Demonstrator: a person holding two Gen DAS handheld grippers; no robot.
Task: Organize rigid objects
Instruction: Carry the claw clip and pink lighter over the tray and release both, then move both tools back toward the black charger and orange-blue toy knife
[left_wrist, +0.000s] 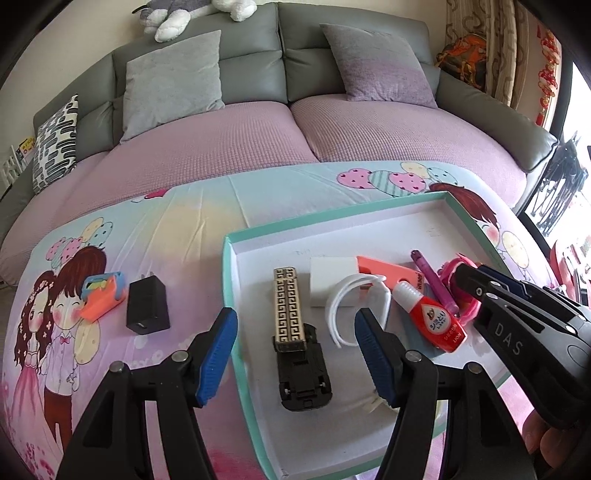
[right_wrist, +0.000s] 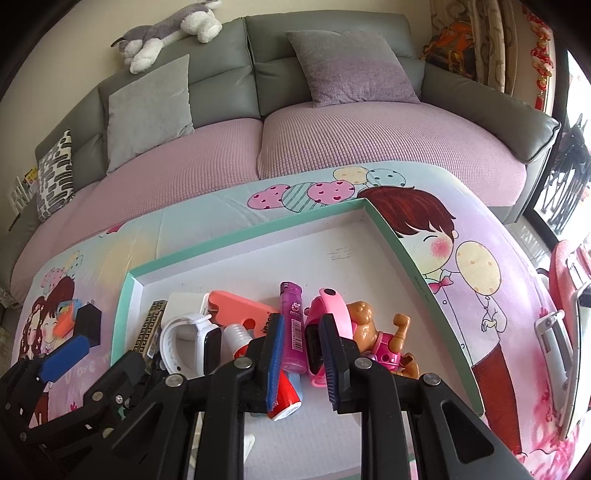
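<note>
A: Where do the tongs stand?
B: The left tongs (left_wrist: 295, 354) gape wide over the teal tray (left_wrist: 236, 332), holding nothing. The right tongs (right_wrist: 301, 363) are parted too, straddling a purple tube (right_wrist: 291, 328).
A: And the loose things?
B: A black charger (left_wrist: 147, 307) and an orange-blue toy (left_wrist: 102, 293) lie on the counter (left_wrist: 177, 229), left of the tray.

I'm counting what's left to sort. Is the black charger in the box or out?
Out. The black charger lies on the cartoon cloth, left of the box's teal wall, beside an orange-and-blue toy.
</note>
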